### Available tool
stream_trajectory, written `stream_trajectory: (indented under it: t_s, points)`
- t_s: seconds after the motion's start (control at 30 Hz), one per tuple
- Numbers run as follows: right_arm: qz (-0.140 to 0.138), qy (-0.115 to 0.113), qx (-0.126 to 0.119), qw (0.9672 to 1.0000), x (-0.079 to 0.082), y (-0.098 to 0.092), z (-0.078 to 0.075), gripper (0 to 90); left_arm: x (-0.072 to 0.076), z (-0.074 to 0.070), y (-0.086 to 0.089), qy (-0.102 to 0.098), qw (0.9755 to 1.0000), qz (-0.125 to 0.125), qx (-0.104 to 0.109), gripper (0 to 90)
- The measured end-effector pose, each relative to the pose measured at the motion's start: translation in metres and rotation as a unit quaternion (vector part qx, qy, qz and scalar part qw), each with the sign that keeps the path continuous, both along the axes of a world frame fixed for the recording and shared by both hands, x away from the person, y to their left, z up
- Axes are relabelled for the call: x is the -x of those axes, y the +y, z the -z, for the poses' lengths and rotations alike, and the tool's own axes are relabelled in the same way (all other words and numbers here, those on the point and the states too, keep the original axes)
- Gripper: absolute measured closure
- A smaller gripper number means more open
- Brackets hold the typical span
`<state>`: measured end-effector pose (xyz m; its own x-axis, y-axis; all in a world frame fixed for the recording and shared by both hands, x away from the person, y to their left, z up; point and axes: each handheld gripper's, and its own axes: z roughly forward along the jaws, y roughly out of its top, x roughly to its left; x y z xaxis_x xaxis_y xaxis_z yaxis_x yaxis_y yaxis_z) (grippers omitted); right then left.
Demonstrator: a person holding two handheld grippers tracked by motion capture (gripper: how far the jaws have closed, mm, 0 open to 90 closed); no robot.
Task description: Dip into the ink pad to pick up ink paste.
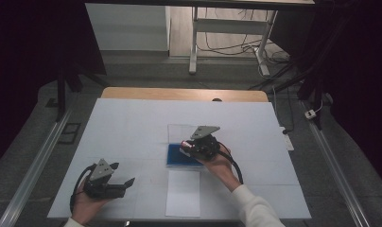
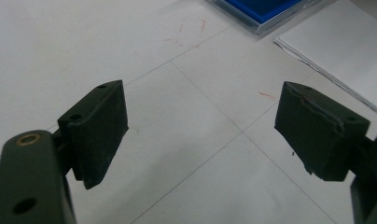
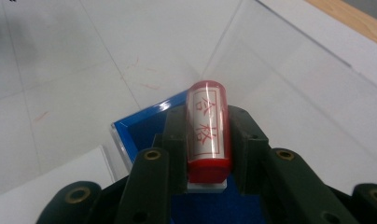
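White paper covers the wooden table (image 1: 132, 123) I'm working over. My right gripper (image 3: 206, 140) is clamped on a red cylindrical stamp with a clear printed label (image 3: 207, 128), held over the shallow blue ink pad tray (image 1: 177, 155). My left gripper (image 2: 200, 130) rests with jaws wide apart, holding nothing, near the white paper sheet (image 1: 183, 194).

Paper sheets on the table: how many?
1: a white paper sheet lying flat near the table's front edge, just in front of the blue ink pad. It may be a thin stack; more sheets could lie hidden under it.
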<state>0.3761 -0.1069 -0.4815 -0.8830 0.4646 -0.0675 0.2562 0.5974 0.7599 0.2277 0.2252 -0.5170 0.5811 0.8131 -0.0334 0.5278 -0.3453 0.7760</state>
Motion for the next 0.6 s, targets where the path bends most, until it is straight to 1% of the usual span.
stream_trajectory:
  t_s: [0.2, 0.27, 0.37, 0.4, 0.5, 0.53, 0.57, 0.6]
  points:
    - [0.001, 0.001, 0.001, 1.0000, -0.001, 0.001, 0.003, 70.1, 0.000, 0.000, 0.000, 0.001, 1.0000, 0.000, 0.000, 17.3]
    - [0.001, 0.002, 0.004, 1.0000, -0.002, 0.002, 0.004, 70.0, 0.000, 0.000, 0.000, 0.001, 1.0000, 0.001, 0.001, 17.2]
    - [0.002, 0.001, 0.014, 0.9999, -0.003, 0.004, 0.007, 70.0, 0.000, 0.000, 0.000, 0.001, 1.0000, 0.000, 0.001, 17.3]
    - [0.001, 0.002, 0.012, 0.9999, -0.003, 0.005, 0.008, 70.0, 0.000, 0.000, 0.000, 0.001, 1.0000, -0.001, 0.001, 17.3]
    - [0.001, 0.004, 0.014, 0.9999, -0.003, 0.006, 0.009, 70.1, 0.000, 0.000, 0.001, 0.001, 1.0000, -0.001, 0.000, 17.3]
    - [-0.002, 0.006, 0.033, 0.9994, -0.004, 0.009, 0.014, 70.1, 0.000, 0.000, 0.000, 0.001, 1.0000, 0.000, 0.000, 17.3]
    - [-0.002, 0.006, 0.033, 0.9994, -0.004, 0.009, 0.014, 70.1, 0.000, 0.000, 0.000, 0.001, 1.0000, 0.000, 0.000, 17.3]
    - [0.000, 0.005, 0.026, 0.9996, -0.003, 0.009, 0.016, 70.2, 0.000, 0.000, 0.000, 0.001, 1.0000, 0.000, 0.000, 17.3]
